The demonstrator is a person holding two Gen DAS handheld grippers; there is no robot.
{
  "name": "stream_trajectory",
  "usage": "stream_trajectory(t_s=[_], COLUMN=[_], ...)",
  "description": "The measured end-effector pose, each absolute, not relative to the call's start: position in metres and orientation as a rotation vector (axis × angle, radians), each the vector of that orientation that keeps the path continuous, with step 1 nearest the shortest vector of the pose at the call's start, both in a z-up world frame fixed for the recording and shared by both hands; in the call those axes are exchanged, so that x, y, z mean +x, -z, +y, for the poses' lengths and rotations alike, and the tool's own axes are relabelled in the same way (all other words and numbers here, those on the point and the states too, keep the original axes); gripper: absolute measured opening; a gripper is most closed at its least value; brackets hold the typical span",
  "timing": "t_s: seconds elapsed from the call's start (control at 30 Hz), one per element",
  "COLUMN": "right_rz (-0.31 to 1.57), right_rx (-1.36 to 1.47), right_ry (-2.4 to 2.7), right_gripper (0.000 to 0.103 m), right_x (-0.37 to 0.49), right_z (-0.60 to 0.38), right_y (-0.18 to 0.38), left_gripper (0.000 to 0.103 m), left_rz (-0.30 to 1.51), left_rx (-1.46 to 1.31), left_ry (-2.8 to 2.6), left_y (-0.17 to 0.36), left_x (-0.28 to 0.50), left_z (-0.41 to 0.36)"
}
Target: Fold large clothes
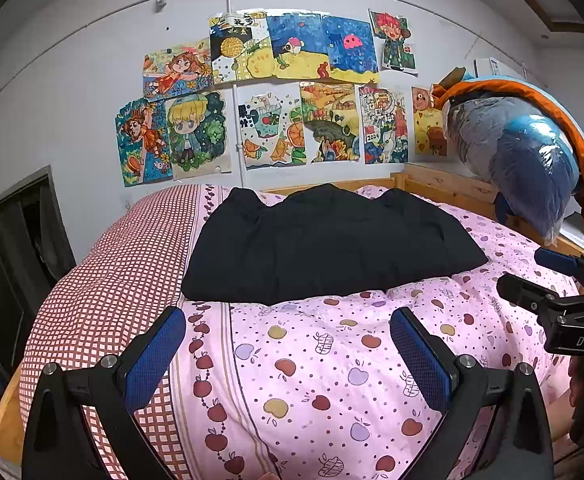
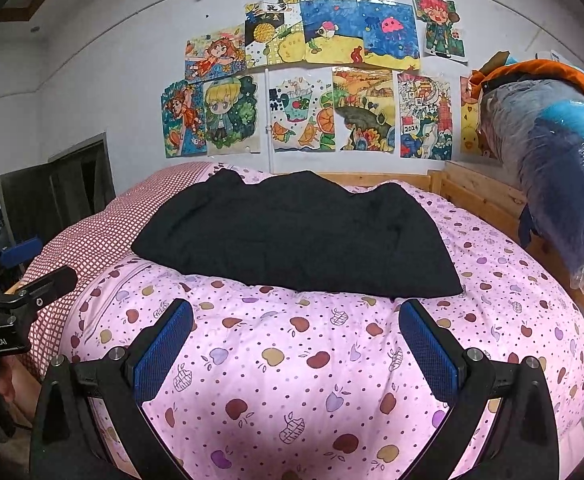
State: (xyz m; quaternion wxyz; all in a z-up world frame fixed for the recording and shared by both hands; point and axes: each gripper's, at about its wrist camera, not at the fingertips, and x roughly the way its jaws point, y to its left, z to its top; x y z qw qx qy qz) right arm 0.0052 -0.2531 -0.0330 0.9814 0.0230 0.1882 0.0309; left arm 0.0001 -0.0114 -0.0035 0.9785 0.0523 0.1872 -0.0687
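A black garment [image 1: 323,248] lies folded into a wide flat bundle on the pink apple-print quilt [image 1: 331,360], towards the far side of the bed. It also shows in the right wrist view [image 2: 299,232]. My left gripper [image 1: 288,320] is open and empty, held above the quilt short of the garment's near edge. My right gripper [image 2: 295,312] is open and empty, just short of the garment's near edge. Each gripper shows at the edge of the other's view, the right one [image 1: 547,280] and the left one [image 2: 32,268].
A red checked cover [image 1: 124,272] lies on the bed's left part. A wooden bed frame [image 1: 443,184] runs along the far and right sides. A plastic-wrapped blue bundle under an orange cloth [image 1: 531,152] sits at the right. Drawings [image 1: 284,92] hang on the wall. A dark cabinet [image 1: 16,240] stands left.
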Motion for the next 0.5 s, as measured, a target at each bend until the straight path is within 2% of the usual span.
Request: stream_trajectory(t_s=[0.5], right_rz=[0.38], right_rx=[0.052], right_ry=[-0.063], right_gripper=[0.101], right_x=[0.0048], right_z=[-0.2558], right_y=[0.0339], left_gripper=[0.103], left_rz=[0.384], left_rx=[0.107], left_ry=[0.135], left_y=[0.002], left_x=[0.0], left_z=[-0.0123])
